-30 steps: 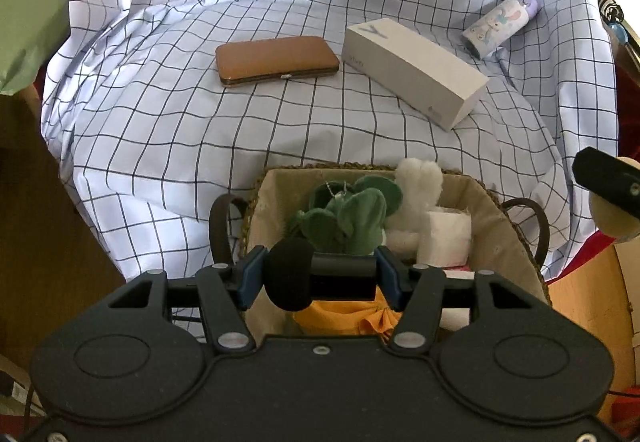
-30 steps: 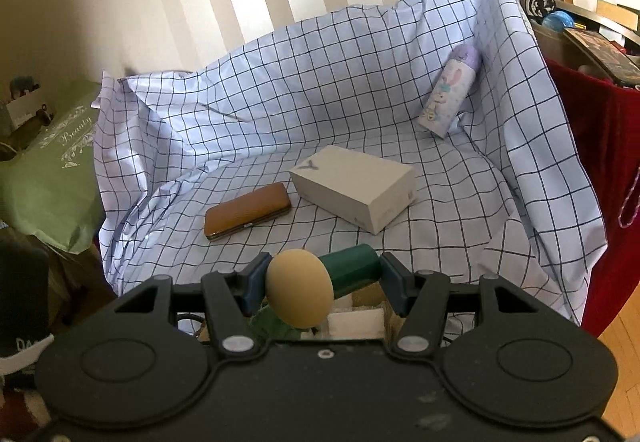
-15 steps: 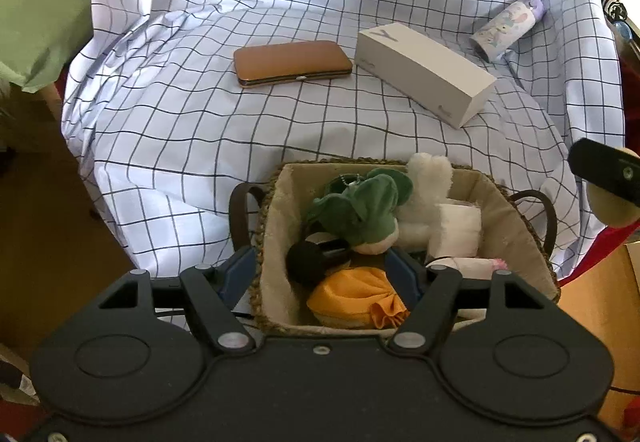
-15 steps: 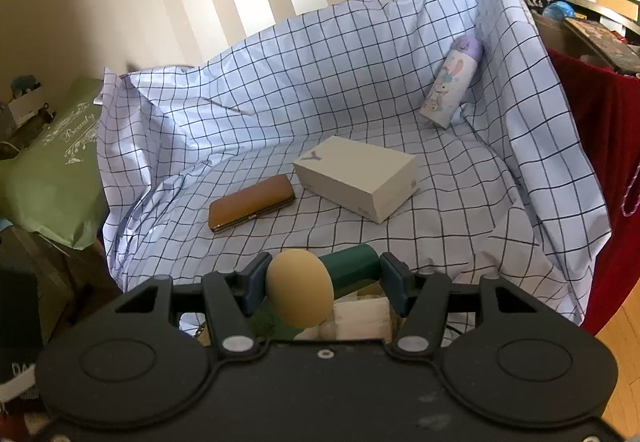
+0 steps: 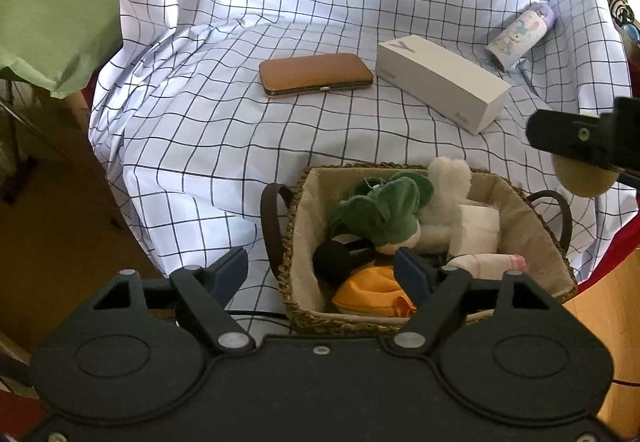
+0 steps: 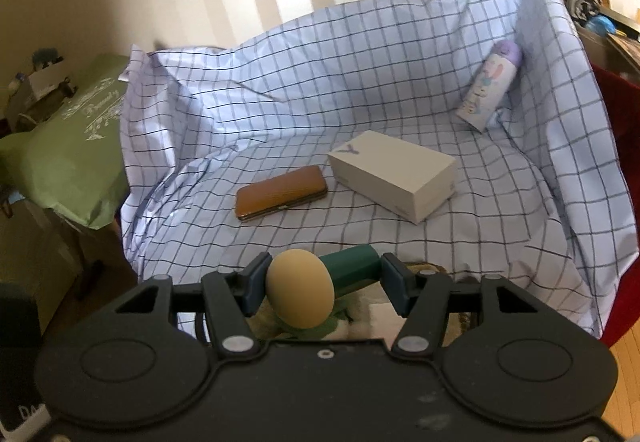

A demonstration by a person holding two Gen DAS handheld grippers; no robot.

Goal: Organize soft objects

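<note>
On the checked cloth draped over the seat, the woven basket with dark loop handles stands at the near edge, holding a green plush, a white plush, a white folded pad, a pink-trimmed roll, an orange cloth and a black-headed dumbbell-shaped toy lying with its long axis left to right. The left gripper hangs over the basket's near left wall, its jaws having just been opening and now released, with the black toy's head lying loose between them. The right gripper has also just been opening, yet its pads still bracket a toy with a tan ball end and green shaft, axis crosswise; whether it grips I cannot tell. Only the left wrist view shows the basket's contents; the right gripper's body hides most of it. Farther off lie a white box, a brown case and a printed bottle.
</note>
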